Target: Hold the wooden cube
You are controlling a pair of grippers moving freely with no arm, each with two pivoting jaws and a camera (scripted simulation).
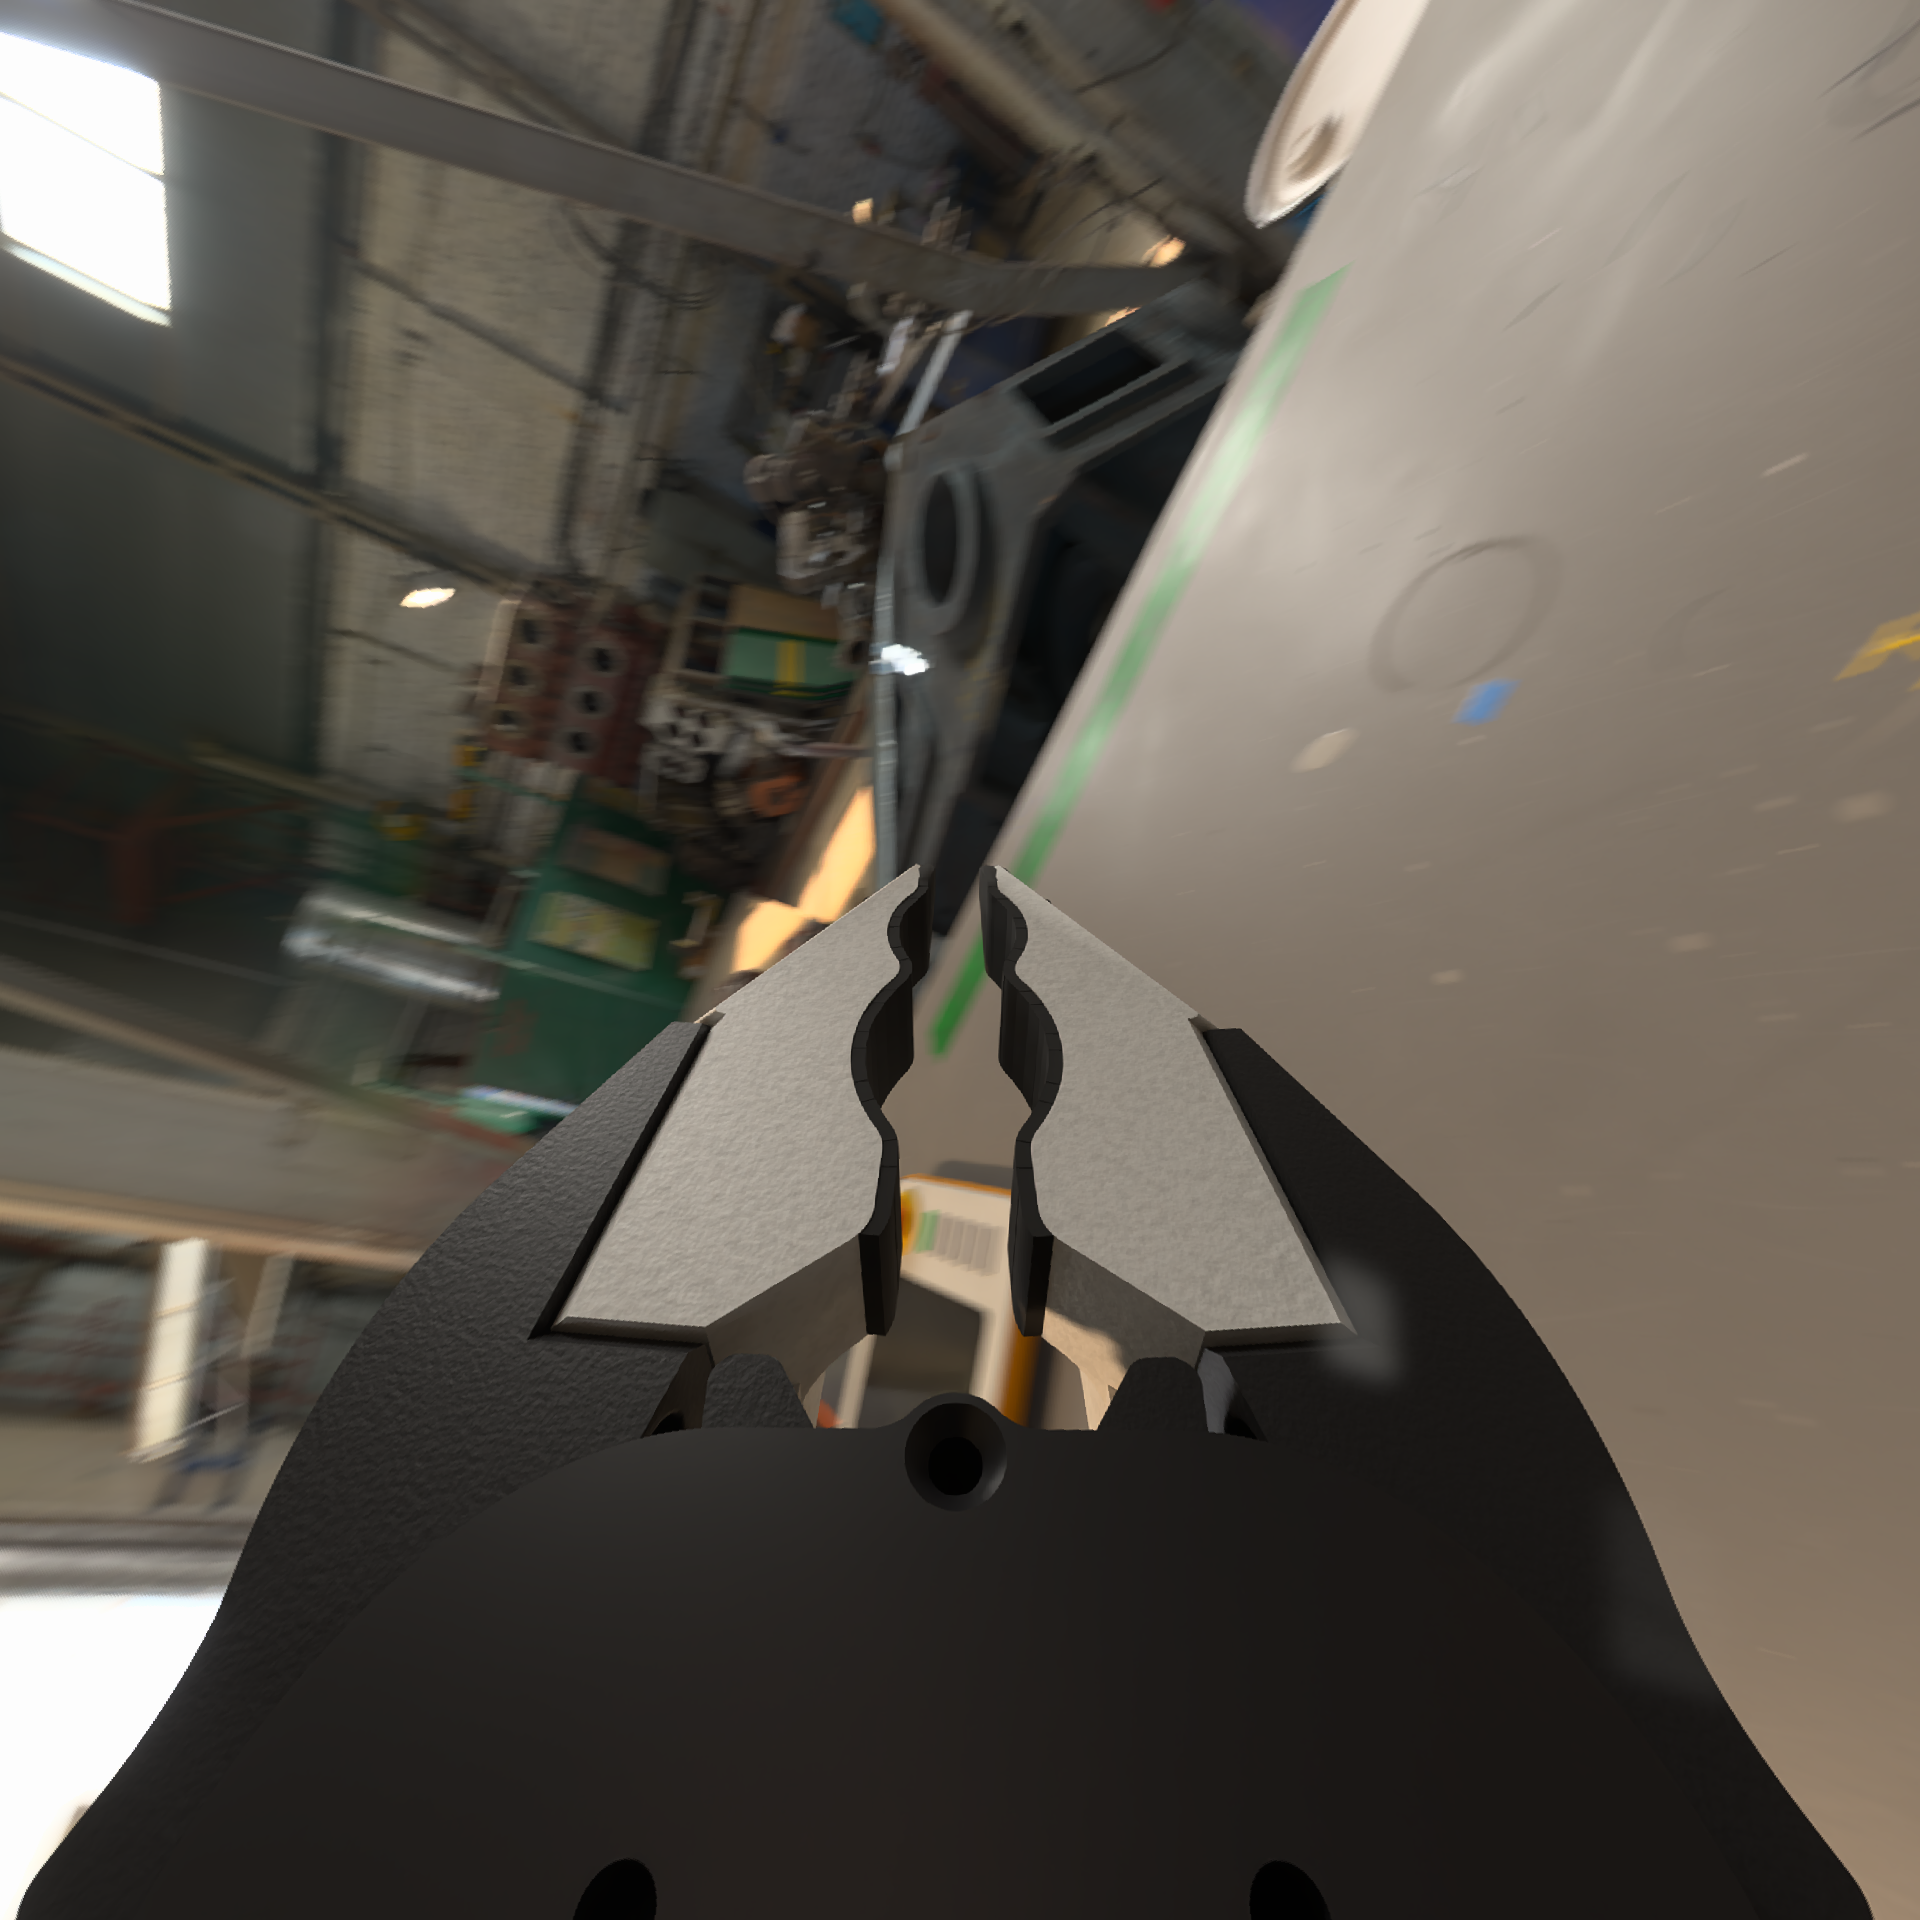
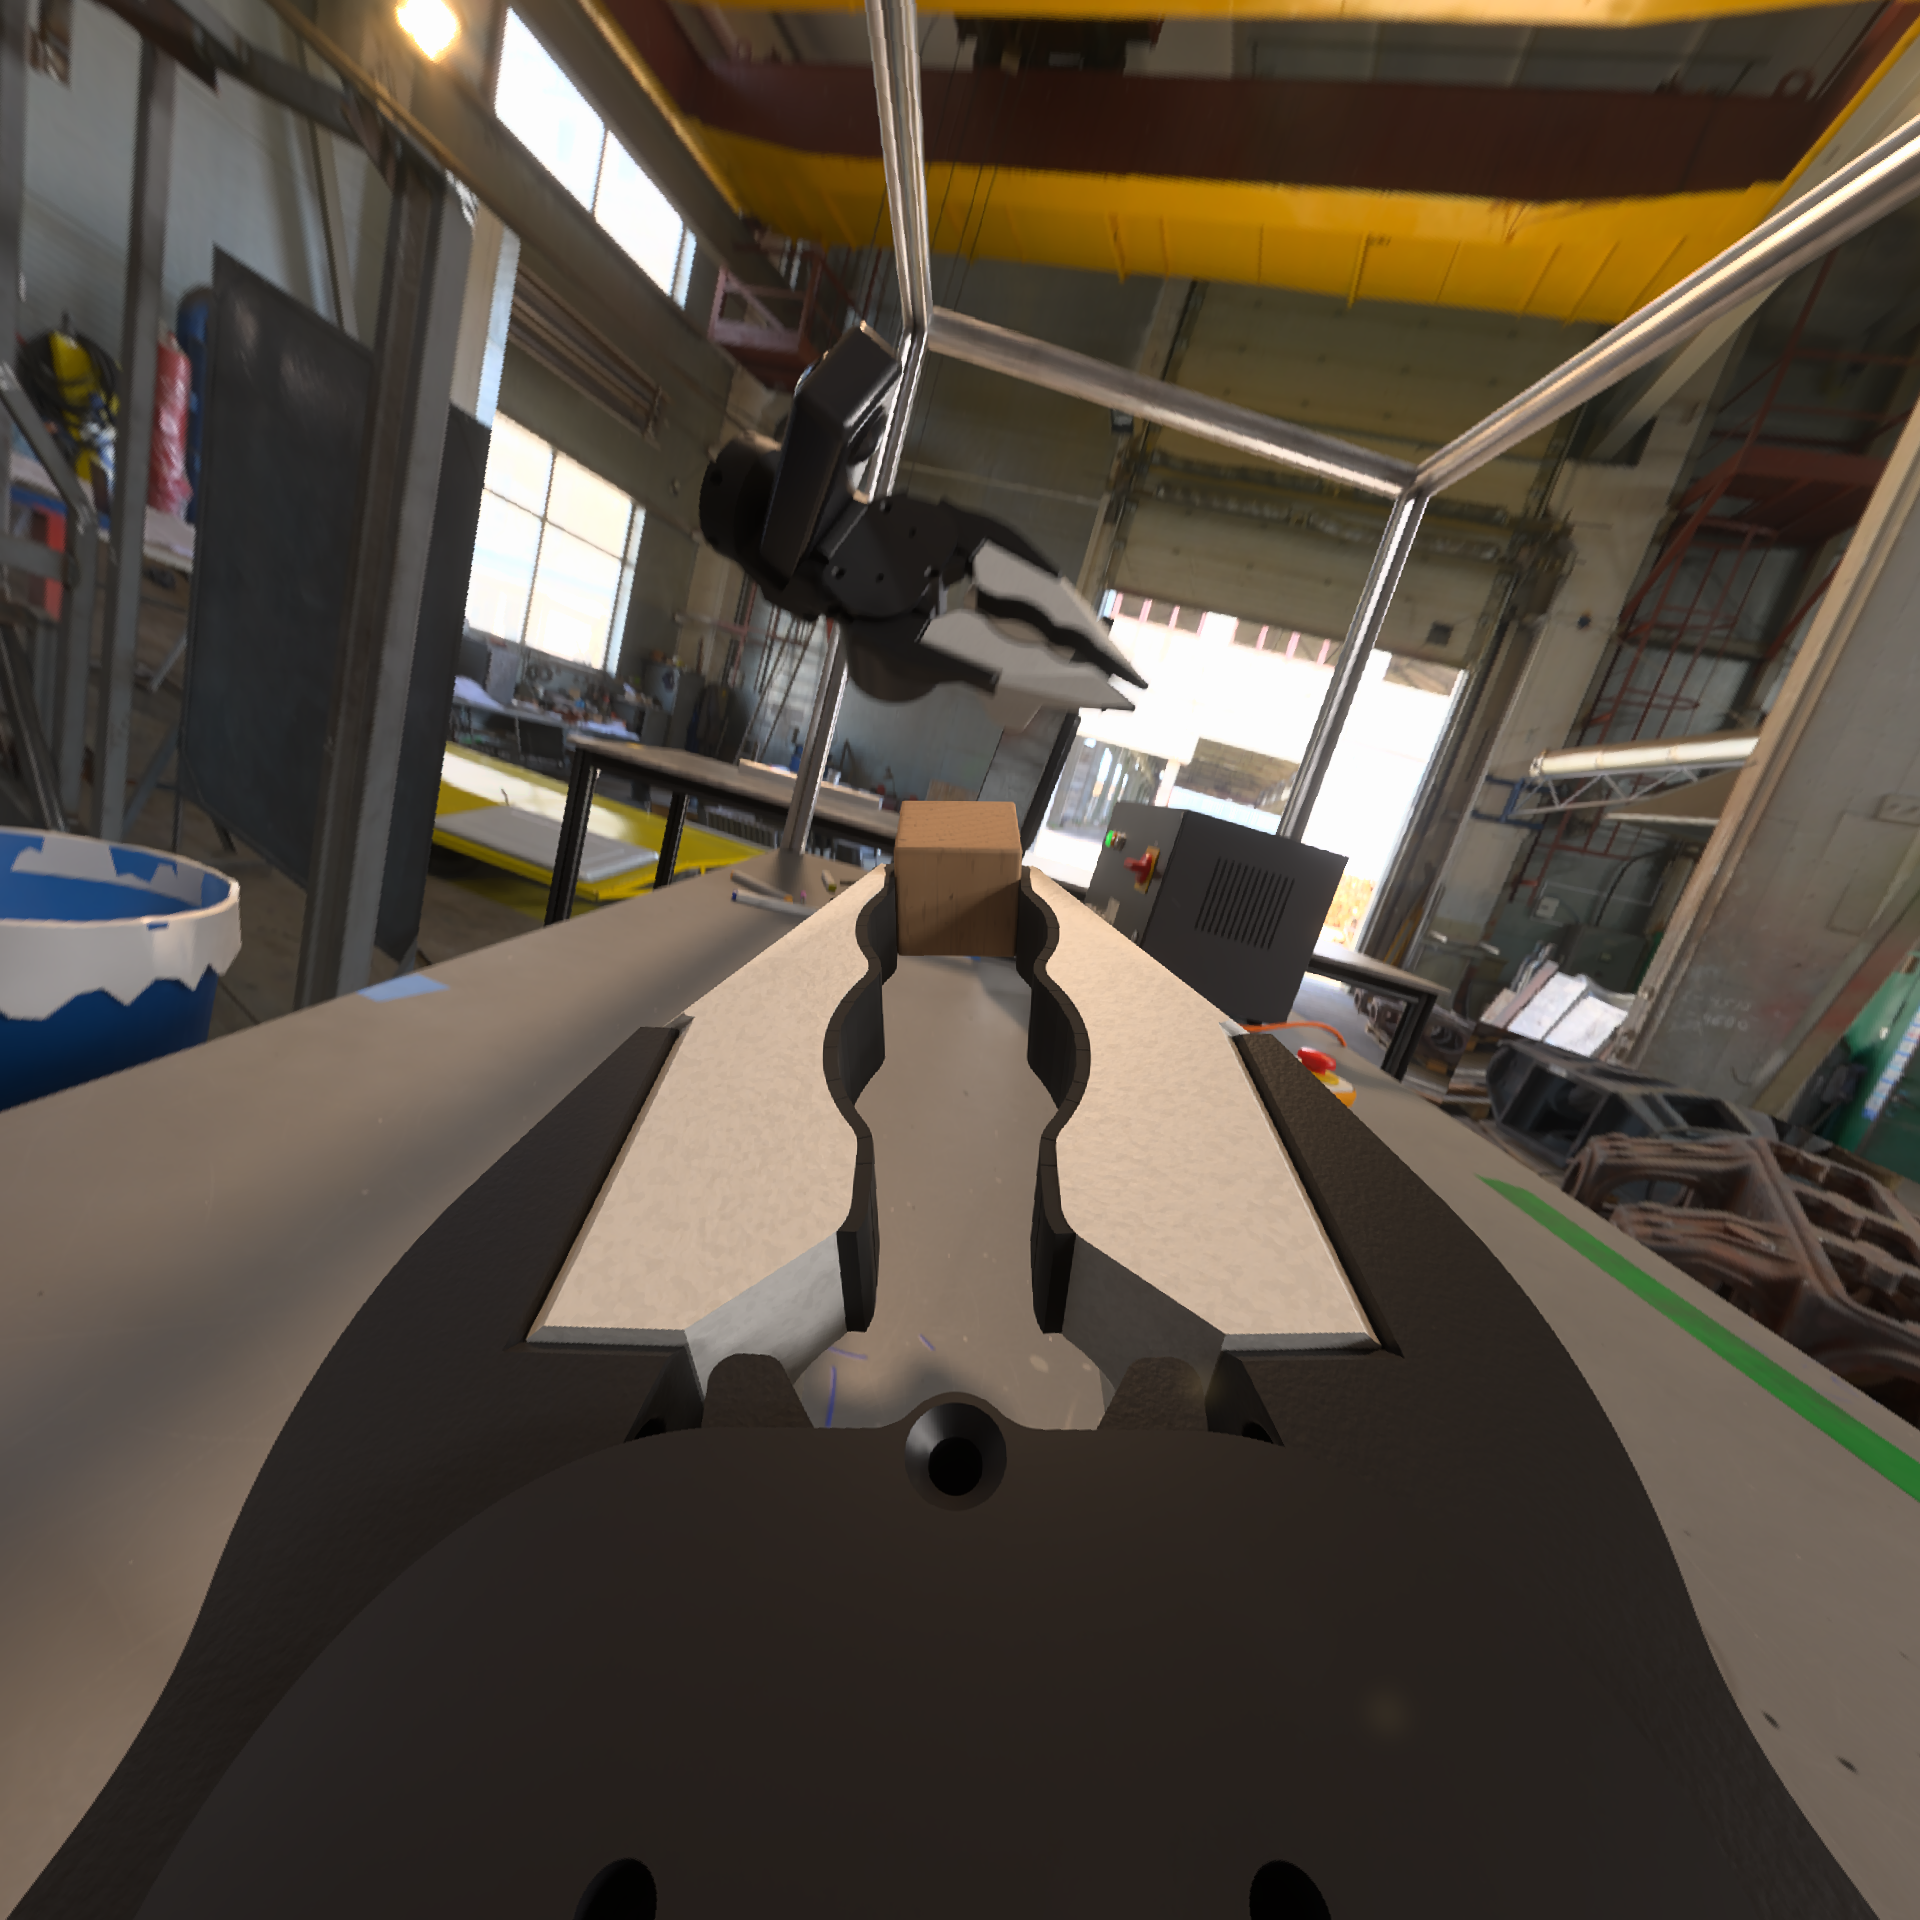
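We see a grey tabletop (image 2: pixel 260 1195) filling the lower part of the right wrist view; in the left wrist view the same surface (image 1: pixel 1558 935) stands tilted along the right side. A green tape stripe (image 2: pixel 1704 1340) runs along its right edge, also visible in the left wrist view (image 1: pixel 1132 675). A metal tube frame (image 2: pixel 1164 400) rises over the far end of the table.

A blue barrel (image 2: pixel 104 945) with a ragged white band sits off the table's left edge. A dark control box (image 2: pixel 1226 894) with a red knob stands beyond the table on the right.

The right gripper (image 2: pixel 954 883) lies low along the table, fingers partly spread, their tips pressed on either side of the wooden cube (image 2: pixel 956 878). We note the cube's bottom edge meets the table surface, at the far end between the fingertips; whether it is lifted at all we cannot tell.

The left gripper (image 2: pixel 1127 686) hangs in the air above and behind the cube, apart from it, tips pointing right. In its own view (image 1: pixel 954 888) its fingers stand nearly together, a thin gap between them, holding nothing.

A small blue tape scrap (image 2: pixel 400 987) lies on the table's left part.
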